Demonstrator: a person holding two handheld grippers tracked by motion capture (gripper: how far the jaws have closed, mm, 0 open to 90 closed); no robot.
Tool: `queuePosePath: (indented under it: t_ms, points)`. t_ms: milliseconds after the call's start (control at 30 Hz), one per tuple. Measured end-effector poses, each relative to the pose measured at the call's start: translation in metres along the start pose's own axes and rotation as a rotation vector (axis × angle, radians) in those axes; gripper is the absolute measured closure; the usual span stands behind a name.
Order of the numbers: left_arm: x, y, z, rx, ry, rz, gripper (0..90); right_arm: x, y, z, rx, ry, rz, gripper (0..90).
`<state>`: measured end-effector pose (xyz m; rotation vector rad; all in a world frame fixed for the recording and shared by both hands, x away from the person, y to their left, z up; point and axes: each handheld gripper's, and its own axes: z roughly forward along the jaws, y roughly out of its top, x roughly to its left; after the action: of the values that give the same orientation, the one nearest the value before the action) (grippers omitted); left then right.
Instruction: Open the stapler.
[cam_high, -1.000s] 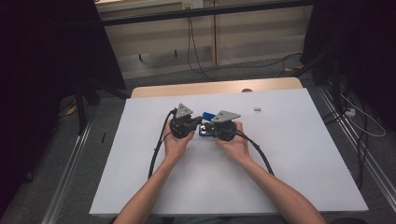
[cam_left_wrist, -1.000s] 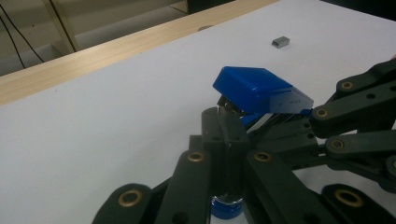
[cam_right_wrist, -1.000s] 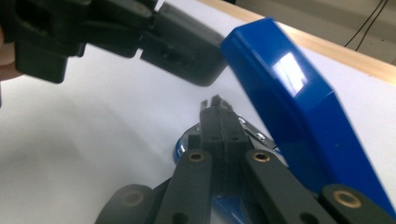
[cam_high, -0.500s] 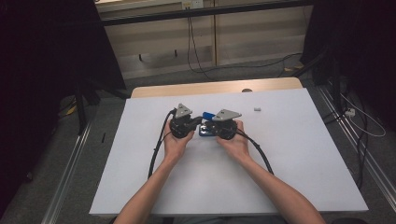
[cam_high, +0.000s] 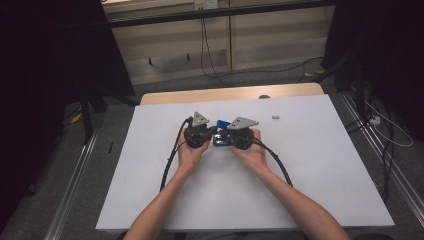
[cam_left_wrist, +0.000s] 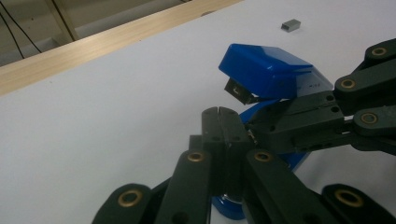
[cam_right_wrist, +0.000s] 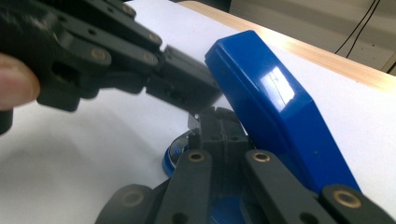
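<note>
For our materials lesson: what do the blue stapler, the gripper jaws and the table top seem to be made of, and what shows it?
Blue stapler: glossy moulded plastic, judging by its highlights and rounded edges; the part under its nose looks like grey metal. Jaws of the left gripper: matt black, probably plastic, with brass-coloured pivots. Table: a smooth matt white top over a pale wood-look strip, possibly laminate.

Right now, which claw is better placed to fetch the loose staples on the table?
Probably the right. The staples lie on the right claw's side of the stapler, with bare table between them. The left claw would have to cross the stapler. Both claws are shut at it.
</note>
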<state>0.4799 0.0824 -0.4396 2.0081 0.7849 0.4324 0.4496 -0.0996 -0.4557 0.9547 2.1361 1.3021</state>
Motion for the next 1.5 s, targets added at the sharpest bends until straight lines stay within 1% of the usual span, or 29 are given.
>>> queuePosePath:
  t_ms: [67, 133, 200, 300, 333, 367, 400, 433, 500, 633, 667, 733, 767, 800, 833, 867, 1033, 1100, 1233, 1367, 1500]
  points:
    - [0.0014, -0.0007, 0.0001, -0.002, -0.009, 0.0, 90.0, 0.0004, -0.0003, 0.0009, 0.002, 0.001, 0.001, 90.0]
    - [0.0008, -0.0006, 0.0001, -0.001, -0.004, 0.016, 90.0, 0.0006, -0.0003, 0.0014, 0.002, 0.001, 0.002, 90.0]
    - [0.0008, -0.0007, 0.0006, -0.001, -0.005, 0.021, 90.0, 0.0005, -0.0002, 0.0014, 0.001, 0.001, 0.004, 90.0]
    - [0.001, -0.0024, 0.0025, 0.004, -0.012, 0.019, 90.0, 0.0005, 0.0002, 0.0014, 0.002, 0.0, 0.003, 90.0]
    - [0.0003, -0.0035, 0.0046, 0.013, -0.017, 0.027, 90.0, 0.0006, 0.0, 0.0014, 0.001, 0.0, 0.007, 90.0]
    - [0.0003, -0.0035, 0.0046, 0.013, -0.017, 0.027, 90.0, 0.0006, 0.0, 0.0014, 0.001, 0.0, 0.007, 90.0]
    - [-0.0005, -0.0037, 0.0054, 0.02, -0.01, 0.04, 90.0, 0.0007, 0.0, 0.0015, 0.0, -0.001, 0.008, 90.0]
    - [-0.002, -0.004, 0.0064, 0.024, -0.003, 0.039, 90.0, 0.0008, 0.0, 0.0016, 0.0, -0.001, 0.007, 90.0]
    - [-0.0024, -0.0038, 0.0071, 0.028, -0.007, 0.047, 90.0, 0.0003, 0.0005, 0.0008, -0.008, -0.005, 0.015, 90.0]
    - [-0.0026, -0.0047, 0.0077, 0.03, -0.01, 0.044, 90.0, 0.0, 0.0007, 0.0001, -0.016, -0.009, 0.018, 90.0]
    - [-0.002, -0.0052, 0.0077, 0.037, -0.009, 0.05, 90.0, 0.0003, 0.0005, 0.0003, -0.014, -0.008, 0.02, 90.0]
    - [-0.002, -0.006, 0.008, 0.03, -0.009, 0.037, 90.0, 0.001, 0.0003, 0.0008, -0.017, -0.015, 0.021, 90.0]
    - [-0.0031, -0.0055, 0.0079, 0.038, -0.004, 0.045, 90.0, 0.0011, 0.0003, 0.0009, -0.018, -0.016, 0.023, 90.0]
    - [-0.0031, -0.0055, 0.0079, 0.038, -0.004, 0.045, 90.0, 0.0012, 0.0002, 0.0011, -0.019, -0.016, 0.024, 90.0]
    - [-0.0031, -0.0055, 0.0079, 0.036, 0.001, 0.049, 90.0, 0.0012, 0.0002, 0.0011, -0.019, -0.016, 0.024, 90.0]
    - [-0.0031, -0.0061, 0.0081, 0.03, -0.002, 0.041, 90.0, 0.0015, 0.0002, 0.001, -0.021, -0.02, 0.025, 90.0]
    - [-0.0027, -0.0067, 0.0082, 0.023, -0.006, 0.039, 90.0, 0.002, 0.0019, -0.0004, -0.032, -0.039, 0.028, 90.0]
    - [-0.0019, -0.0069, 0.0079, 0.023, -0.007, 0.044, 90.0, 0.0019, 0.0022, -0.0007, -0.031, -0.039, 0.028, 90.0]
    - [-0.0027, -0.0071, 0.0082, 0.02, -0.005, 0.037, 90.0, 0.001, 0.0032, -0.0025, -0.035, -0.046, 0.027, 90.0]
    - [-0.0024, -0.0072, 0.0081, 0.021, -0.006, 0.04, 90.0, 0.0001, 0.0043, -0.0045, -0.036, -0.05, 0.022, 90.0]
    - [-0.0027, -0.0073, 0.0081, 0.02, -0.004, 0.038, 90.0, -0.0008, 0.0053, -0.006, -0.039, -0.053, 0.041, 90.0]
